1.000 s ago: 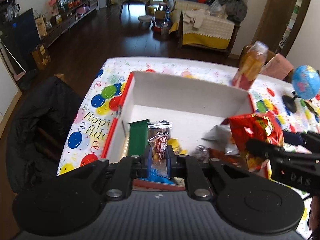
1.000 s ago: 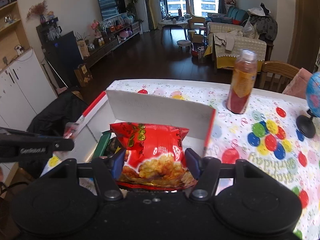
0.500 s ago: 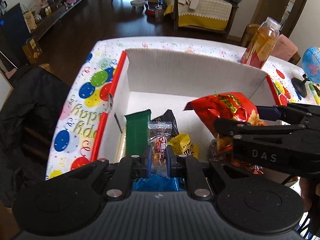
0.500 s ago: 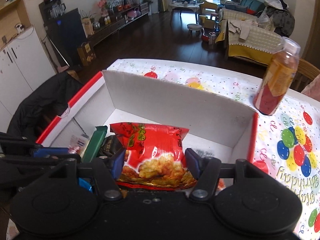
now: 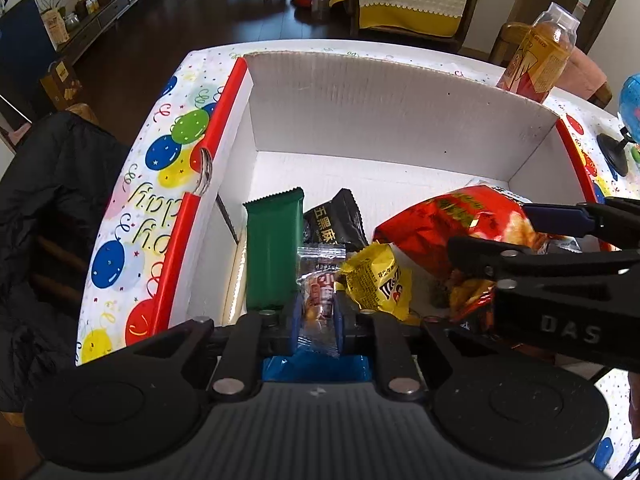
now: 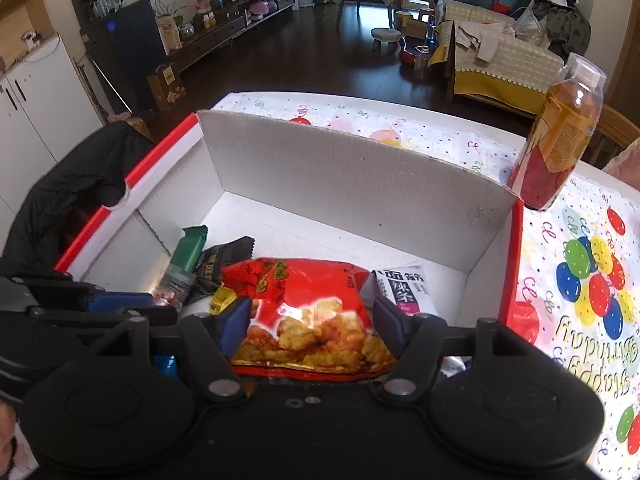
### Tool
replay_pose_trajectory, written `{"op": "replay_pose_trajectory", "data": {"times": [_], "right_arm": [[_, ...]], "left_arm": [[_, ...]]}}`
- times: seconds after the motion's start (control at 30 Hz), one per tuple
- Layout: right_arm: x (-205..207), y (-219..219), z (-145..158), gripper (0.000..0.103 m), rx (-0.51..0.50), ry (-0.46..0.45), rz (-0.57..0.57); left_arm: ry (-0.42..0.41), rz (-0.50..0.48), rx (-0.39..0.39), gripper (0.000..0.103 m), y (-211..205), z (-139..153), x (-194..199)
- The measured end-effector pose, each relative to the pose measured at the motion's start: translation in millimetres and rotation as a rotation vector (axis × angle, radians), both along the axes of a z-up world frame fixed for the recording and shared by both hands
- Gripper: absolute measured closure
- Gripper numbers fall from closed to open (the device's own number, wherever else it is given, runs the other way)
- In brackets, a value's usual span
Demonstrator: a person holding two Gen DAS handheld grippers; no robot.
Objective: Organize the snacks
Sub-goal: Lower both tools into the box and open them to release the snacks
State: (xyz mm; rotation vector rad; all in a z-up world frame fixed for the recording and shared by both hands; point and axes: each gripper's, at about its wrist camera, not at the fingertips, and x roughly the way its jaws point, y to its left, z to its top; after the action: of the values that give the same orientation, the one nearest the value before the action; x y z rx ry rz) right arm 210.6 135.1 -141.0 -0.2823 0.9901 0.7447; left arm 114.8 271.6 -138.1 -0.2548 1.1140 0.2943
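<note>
A white cardboard box with red edges (image 5: 360,92) (image 6: 360,184) stands on the balloon tablecloth. Inside lie a green bar (image 5: 274,248) (image 6: 190,248), a black packet (image 5: 336,220) (image 6: 224,258), a yellow M&M's bag (image 5: 380,280) and a white packet (image 6: 404,288). My left gripper (image 5: 317,318) is shut on a small clear candy packet (image 5: 318,292), low in the box's near left part. My right gripper (image 6: 310,320) is shut on a red snack bag (image 6: 308,304) (image 5: 452,220), low inside the box at its near right.
An orange drink bottle (image 6: 560,136) (image 5: 538,52) stands on the table behind the box's far right corner. A small globe (image 5: 628,100) is at the right. A blue packet (image 5: 316,366) lies under my left gripper. A chair with a black jacket (image 5: 44,208) is at the left.
Both grippers have moved forward and down into the box, each with its packet. The red bag has dropped from above the rim to near the box floor.
</note>
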Motion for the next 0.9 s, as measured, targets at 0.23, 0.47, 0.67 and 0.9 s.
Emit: {"op": "replay_pose_trajectory", "data": {"times": [0.23,0.47,0.67,0.9], "right_arm": [[-5,-12,13,0.020,0.042,-0.008,-0.025],[-18,-27,34,0.019,0.097,-0.020,-0.048],[-33,-42,56,0.017,0.140,-0.050,-0.060],[-55,-62,82,0.001,0.210,-0.088,-0.063]], "left_arm": [[-0.014,0.005,0.005,0.058,0,5,-8],[-0.067,0.003,0.027,0.043,-6,24,-23],[-0.107,0.004,0.039,0.037,-8,43,-38],[-0.185,0.004,0.057,0.028,-12,70,-62]]}}
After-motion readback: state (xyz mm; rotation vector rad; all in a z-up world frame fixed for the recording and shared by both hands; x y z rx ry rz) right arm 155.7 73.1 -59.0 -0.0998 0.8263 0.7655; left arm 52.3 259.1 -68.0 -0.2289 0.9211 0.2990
